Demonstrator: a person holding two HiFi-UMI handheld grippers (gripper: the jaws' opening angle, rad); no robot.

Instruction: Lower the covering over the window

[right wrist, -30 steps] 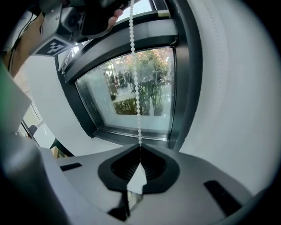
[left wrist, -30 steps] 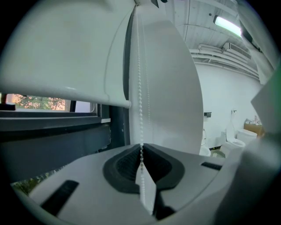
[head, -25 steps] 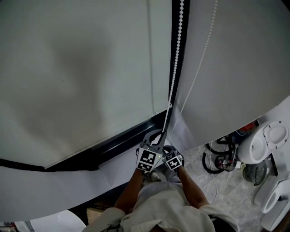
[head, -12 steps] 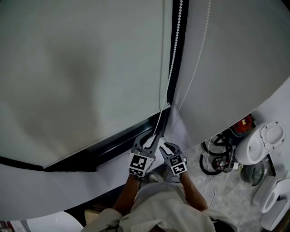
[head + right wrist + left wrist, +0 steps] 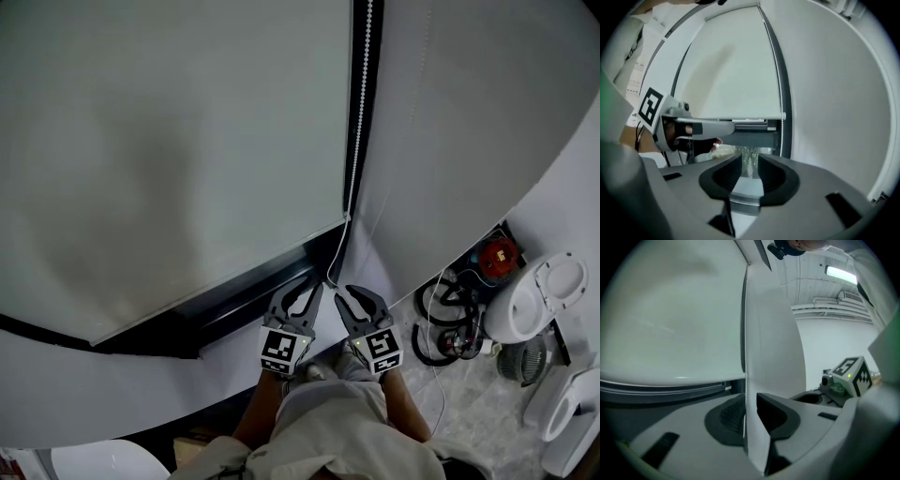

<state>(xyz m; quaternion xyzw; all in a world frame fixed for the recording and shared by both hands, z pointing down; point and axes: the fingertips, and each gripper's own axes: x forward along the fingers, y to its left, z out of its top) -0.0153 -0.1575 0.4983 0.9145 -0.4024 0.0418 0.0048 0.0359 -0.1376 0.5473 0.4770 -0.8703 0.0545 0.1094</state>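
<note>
A white roller blind [image 5: 169, 141] hangs over the window, and its bottom bar [image 5: 225, 278] stops above the dark sill. The bead chain [image 5: 361, 112] drops along the dark frame to just above my two grippers. My left gripper [image 5: 305, 287] has just been opening. In the left gripper view the chain [image 5: 745, 357] hangs loose in the gap of the left gripper [image 5: 750, 405], with no pad pressing on it. My right gripper [image 5: 350, 293] has also just been opening. The right gripper [image 5: 750, 165] holds nothing and looks at the bar [image 5: 750, 116] and chain [image 5: 780, 129].
A plain white wall [image 5: 469, 141] stands right of the frame. On the floor at the lower right lie a black cable coil [image 5: 445, 330], a red object [image 5: 497, 255] and white appliances [image 5: 544, 300]. The dark sill [image 5: 234, 305] runs below the blind.
Both grippers were shut together on the chain and now stand open and apart, with the chain slack between them. The right gripper has risen level with the left.
</note>
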